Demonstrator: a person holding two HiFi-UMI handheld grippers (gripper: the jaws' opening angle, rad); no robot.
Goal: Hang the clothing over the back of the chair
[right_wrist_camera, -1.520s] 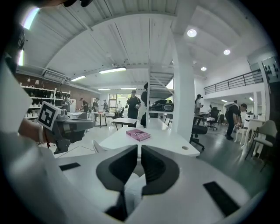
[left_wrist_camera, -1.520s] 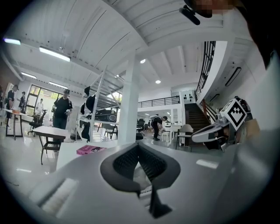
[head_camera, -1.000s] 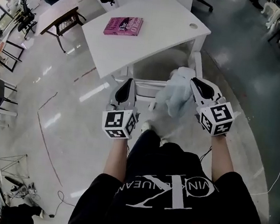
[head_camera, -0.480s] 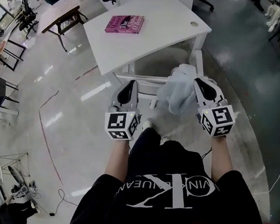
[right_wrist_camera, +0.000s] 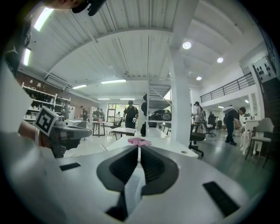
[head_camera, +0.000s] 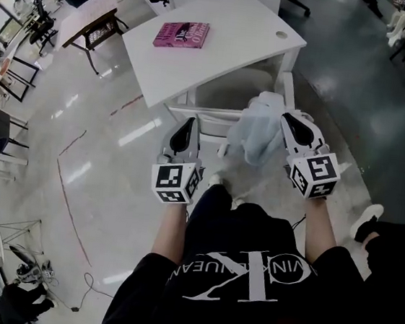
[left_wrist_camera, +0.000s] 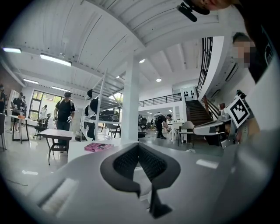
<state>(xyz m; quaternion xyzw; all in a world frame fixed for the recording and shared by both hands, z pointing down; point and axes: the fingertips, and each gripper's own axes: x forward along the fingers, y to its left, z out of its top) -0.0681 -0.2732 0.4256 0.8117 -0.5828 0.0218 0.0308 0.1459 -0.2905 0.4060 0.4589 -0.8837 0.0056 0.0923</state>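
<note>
The right gripper (head_camera: pixel 288 121) was clamped on the clothing (head_camera: pixel 260 134), its jaws pressed together with a pale strip of fabric pinched between them, as the person stood at the chair (head_camera: pixel 201 112). The hold looked thin. Only an edge of cloth sat in the jaws, and the weight of the hanging bundle could have dragged it free before it was laid across the chair's back. Let go where it was, bunched at the right end of the back, the garment might also have slid to the floor (head_camera: pixel 102 153) rather than draping. Spreading it along the back seemed to call for the other gripper.

The clothing was a soft, pale blue-white piece, crumpled into a loose wad with folds falling below the right gripper. It hung over or just in front of the right end of the chair's back; whether it touched the back could not be told.

The left gripper (head_camera: pixel 188 125) hovered beside it above the left part of the back, jaws together and empty. The white chair was pushed toward a white table (head_camera: pixel 229 59), where a pink book (head_camera: pixel 180 35) lay well apart from the work. At the right edge, another person's shoe (head_camera: pixel 365 220) stood on the glossy floor.
</note>
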